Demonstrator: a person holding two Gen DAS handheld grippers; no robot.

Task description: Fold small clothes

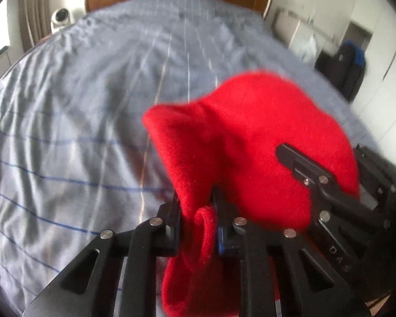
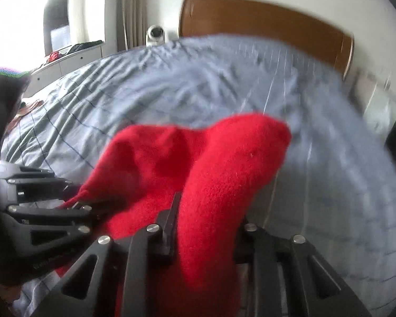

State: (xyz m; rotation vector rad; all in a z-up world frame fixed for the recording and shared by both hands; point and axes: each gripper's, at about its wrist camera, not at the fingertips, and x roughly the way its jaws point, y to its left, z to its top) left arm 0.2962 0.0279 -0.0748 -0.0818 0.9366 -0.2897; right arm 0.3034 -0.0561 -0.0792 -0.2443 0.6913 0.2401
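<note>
Above the bed [image 1: 79, 100], both grippers' jaws were clamped on the red garment [image 1: 250, 137], left gripper [image 1: 198, 211] and right gripper [image 2: 206, 227] side by side. Best lowered slowly, edges matched, before releasing.

A plain bright red garment [image 1: 250, 137] over a grey-blue bedsheet [image 1: 79, 111] lined with dark blue and white stripes.
</note>
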